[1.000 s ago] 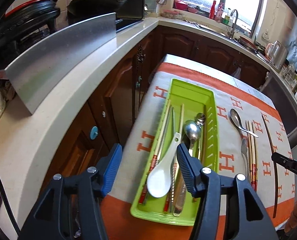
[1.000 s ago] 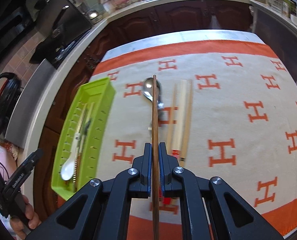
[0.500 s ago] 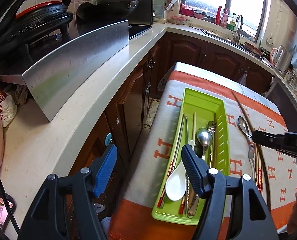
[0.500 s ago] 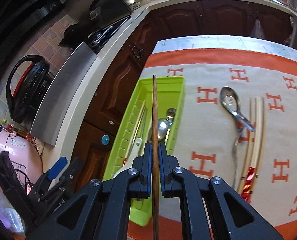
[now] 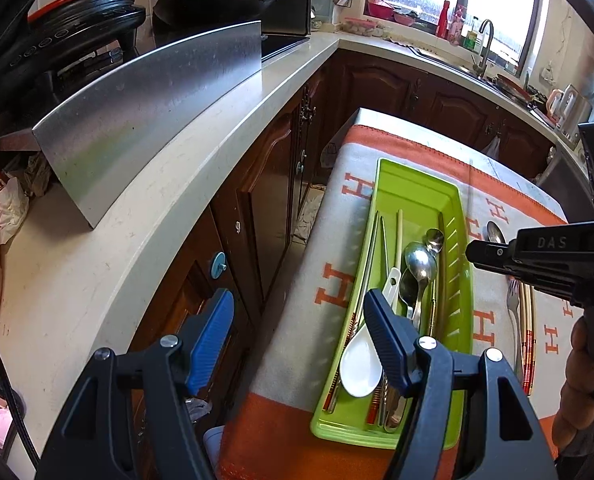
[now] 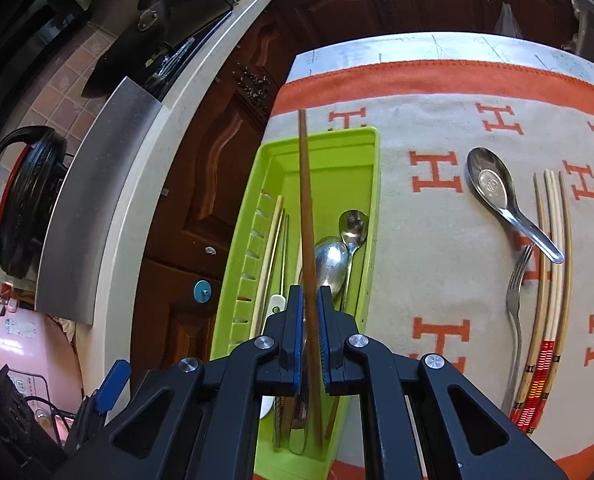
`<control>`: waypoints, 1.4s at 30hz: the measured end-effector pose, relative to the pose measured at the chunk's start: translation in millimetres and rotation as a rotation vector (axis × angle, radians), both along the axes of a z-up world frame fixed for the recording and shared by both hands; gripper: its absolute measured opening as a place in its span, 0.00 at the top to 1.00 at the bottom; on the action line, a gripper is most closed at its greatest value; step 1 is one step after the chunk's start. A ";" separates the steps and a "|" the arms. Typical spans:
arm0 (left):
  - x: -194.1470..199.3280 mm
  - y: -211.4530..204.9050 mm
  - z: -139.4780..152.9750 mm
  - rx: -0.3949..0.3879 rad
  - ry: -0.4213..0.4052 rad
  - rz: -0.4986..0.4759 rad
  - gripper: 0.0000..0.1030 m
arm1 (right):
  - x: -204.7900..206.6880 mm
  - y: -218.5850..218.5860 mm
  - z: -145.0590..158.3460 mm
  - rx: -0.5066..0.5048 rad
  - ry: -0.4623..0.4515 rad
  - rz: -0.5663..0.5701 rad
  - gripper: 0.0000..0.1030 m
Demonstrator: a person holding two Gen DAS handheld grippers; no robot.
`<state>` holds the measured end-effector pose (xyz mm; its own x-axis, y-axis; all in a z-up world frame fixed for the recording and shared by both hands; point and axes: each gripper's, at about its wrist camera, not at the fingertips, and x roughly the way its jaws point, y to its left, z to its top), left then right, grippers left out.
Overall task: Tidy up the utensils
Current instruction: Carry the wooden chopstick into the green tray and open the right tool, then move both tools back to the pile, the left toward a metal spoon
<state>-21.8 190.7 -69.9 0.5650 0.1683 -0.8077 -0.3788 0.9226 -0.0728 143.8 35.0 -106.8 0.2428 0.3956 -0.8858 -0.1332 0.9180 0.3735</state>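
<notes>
- While suspended lengthwise over the green utensil tray [image 6: 361, 148]: one brown wooden chopstick [image 6: 305, 208], pinched near its thick end by the right gripper [image 6: 311, 312], jaws closed to the stick's width, tip pointing at the tray's far wall.
- Handling, as judged: light, stiff, slender; prone to pivot or slip in a single-point pinch; best gripped near the middle or thick end, kept level, released low over the tray.
- Left gripper [image 5: 297, 332]: jaws wide apart, nothing between them; poised near the tray's near end, beside the table edge.
- Already in the tray: white ceramic spoon [image 5: 363, 354], two steel spoons [image 5: 419, 264], several chopsticks, some with red-banded handles [image 5: 379, 398]; exact count not legible under the gripper.
- Outstanding on the orange-and-grey H-patterned cloth [image 6: 437, 216], well apart from the tray: steel soup spoon [image 6: 493, 188], steel fork [image 6: 515, 300] just beside it, and a bundle of pale chopsticks with red-banded ends [image 6: 549, 264], the spoon handle lying across them.
- Steel items: heavier, smooth, likely slippery; best taken at mid-handle.
</notes>
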 end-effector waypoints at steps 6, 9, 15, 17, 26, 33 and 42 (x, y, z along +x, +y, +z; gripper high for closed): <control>1.7 -4.8 -2.4 0.001 0.012 -0.009 0.36 | -1.3 -7.9 -1.1 0.003 -0.011 0.008 0.93; 2.2 -7.8 -3.8 -0.002 0.018 -0.017 0.36 | -8.2 -18.0 4.1 0.001 -0.032 0.007 0.92; 4.0 -20.5 -4.7 0.010 0.031 -0.045 0.36 | -24.4 -52.4 11.7 -0.025 -0.063 -0.005 0.90; 4.6 -26.7 -4.2 0.017 0.035 -0.056 0.34 | -30.1 -66.5 13.2 -0.034 -0.075 -0.010 0.90; 11.0 -57.5 5.5 0.043 0.036 -0.104 0.32 | -51.1 -125.4 24.1 -0.044 -0.112 -0.049 0.90; 24.2 -92.4 14.4 0.066 0.043 -0.159 0.31 | -54.8 -169.8 31.8 -0.032 -0.136 -0.098 0.88; 57.5 -149.0 22.8 0.067 0.047 -0.275 0.31 | -43.7 -225.6 29.6 -0.012 -0.141 -0.174 0.87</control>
<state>35.8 41.7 -47.1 0.5592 0.0680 -0.8262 -0.1155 0.9933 0.0036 100.2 -190.6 -77.3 0.4278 0.3264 -0.8429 -0.0226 0.9361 0.3510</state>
